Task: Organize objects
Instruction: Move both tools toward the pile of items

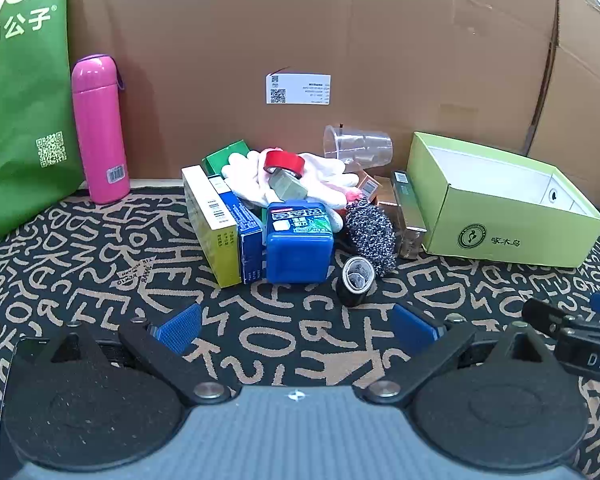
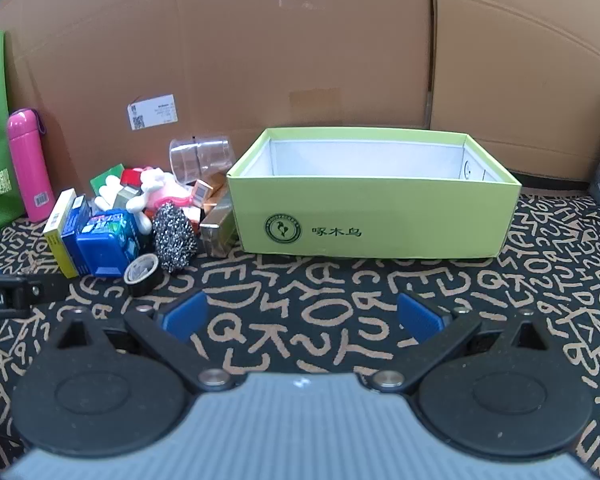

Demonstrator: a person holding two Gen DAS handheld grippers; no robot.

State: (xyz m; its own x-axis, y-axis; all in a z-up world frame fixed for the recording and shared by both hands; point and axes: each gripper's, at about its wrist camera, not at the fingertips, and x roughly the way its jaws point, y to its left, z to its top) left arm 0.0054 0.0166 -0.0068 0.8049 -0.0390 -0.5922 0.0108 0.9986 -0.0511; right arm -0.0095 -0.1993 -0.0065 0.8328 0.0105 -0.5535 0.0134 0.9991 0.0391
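— Blue pads spread wide on our left gripper (image 1: pixel 298 326), nothing between them. From the left wrist we see the pile just ahead on the rug (image 1: pixel 100 280): blue tub (image 1: pixel 299 242) in front, black tape (image 1: pixel 355 276) beside it, scourer (image 1: pixel 370 236) behind that tape.

— And on top?

— Red tape (image 1: pixel 284 164) lying on white gloves (image 1: pixel 320 180), with a clear cup (image 1: pixel 358 148) tipped over behind (pink flask (image 1: pixel 99 128) upright, well left).

— Right wrist now?

— Our right gripper (image 2: pixel 302 318) gapes fully too, empty. We face the green box (image 2: pixel 372 216), open-topped, nothing visible inside, the pile touching its left wall.
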